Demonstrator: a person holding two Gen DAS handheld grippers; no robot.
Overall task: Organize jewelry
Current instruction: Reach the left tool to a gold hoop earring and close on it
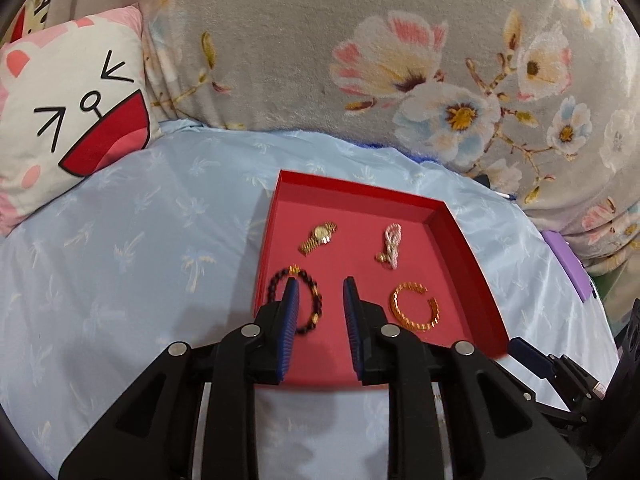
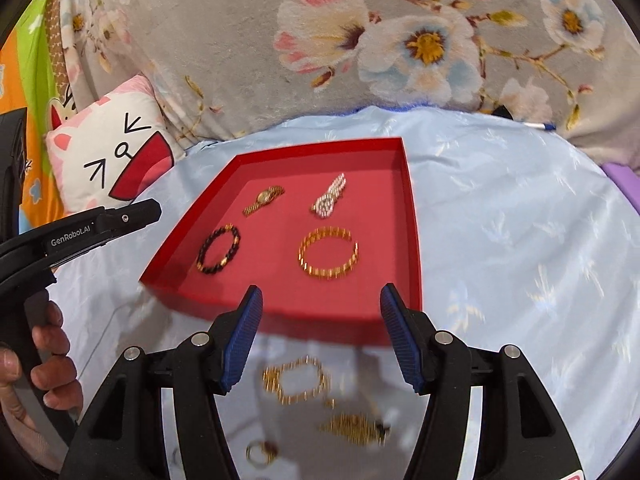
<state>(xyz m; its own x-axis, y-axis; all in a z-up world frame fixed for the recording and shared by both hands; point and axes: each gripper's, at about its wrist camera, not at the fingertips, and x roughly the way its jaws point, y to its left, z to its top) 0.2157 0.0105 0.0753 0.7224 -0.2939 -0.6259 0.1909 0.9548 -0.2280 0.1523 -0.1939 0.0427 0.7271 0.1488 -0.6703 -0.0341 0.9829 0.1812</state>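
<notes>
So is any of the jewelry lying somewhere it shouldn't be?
Yes. Four pieces lie tidily in the red tray, but a gold link bracelet, a gold chain piece and a small ring sit loose on the pale blue sheet in front of it.

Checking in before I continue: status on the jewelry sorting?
Both hand-held grippers open, empty. Four pieces in red tray. Gold pieces outside it.

The red tray (image 2: 412, 216) lay on the bed, open from above — four pieces spread across its floor with bare felt between them. Loose gold pieces (image 2: 298, 384) cluttered the sheet before its near wall. The floral blanket (image 1: 300, 60) and the cat pillow (image 1: 68, 112) walled off the far side.
</notes>
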